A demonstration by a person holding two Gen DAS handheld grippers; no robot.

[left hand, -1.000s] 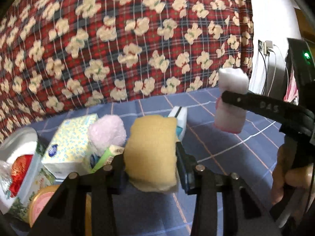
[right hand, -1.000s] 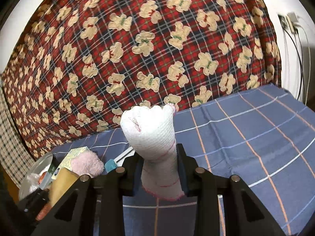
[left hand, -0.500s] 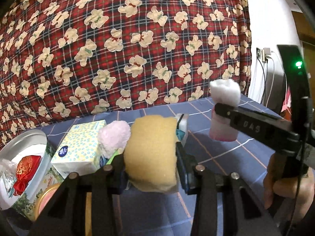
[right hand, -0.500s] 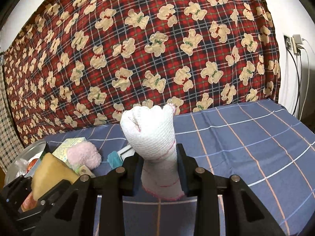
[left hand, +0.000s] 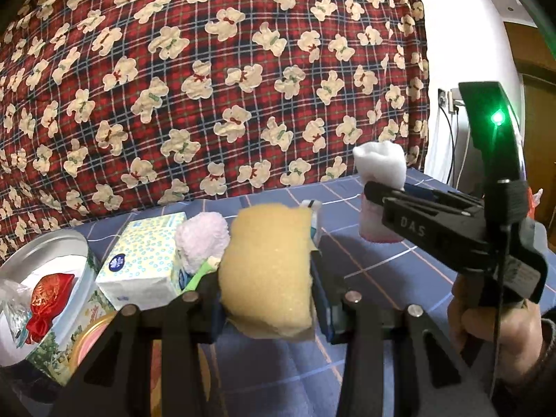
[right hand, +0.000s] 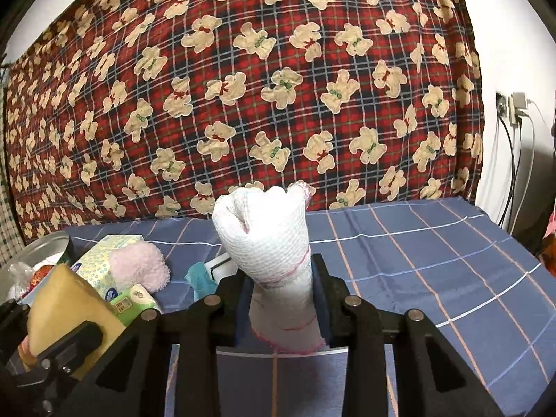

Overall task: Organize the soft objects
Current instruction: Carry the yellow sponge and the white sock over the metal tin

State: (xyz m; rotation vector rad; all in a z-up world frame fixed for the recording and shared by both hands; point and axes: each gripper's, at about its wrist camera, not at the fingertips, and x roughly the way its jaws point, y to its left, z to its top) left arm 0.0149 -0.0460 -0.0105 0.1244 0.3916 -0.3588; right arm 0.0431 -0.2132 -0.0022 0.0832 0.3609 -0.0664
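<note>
Both hands are holding their grippers side by side above the blue checked cloth (right hand: pixel 434 267), each pointing slightly downward toward the bear-print blanket (right hand: pixel 243 87). The left gripper (left hand: pixel 266 274) is clamping narrowly on an upright yellow sponge (left hand: pixel 267 271). The right gripper (right hand: pixel 281 292) is clamping narrowly on a rolled white towel (right hand: pixel 267 239), also upright. A tissue box (left hand: pixel 142 257) and pink fluffy cloth (left hand: pixel 203 239) are lying just beside the sponge, left of it.

Count: one yellow foam sponge (left hand: pixel 267 271), one rolled white waffle-weave cloth (right hand: pixel 267 243), one fluffy pink cloth ball (left hand: pixel 203 239), one dotted tissue box (left hand: pixel 142 260), one small green tissue pack (right hand: pixel 133 300), one round metal tin (left hand: pixel 52 253), my two grippers.
</note>
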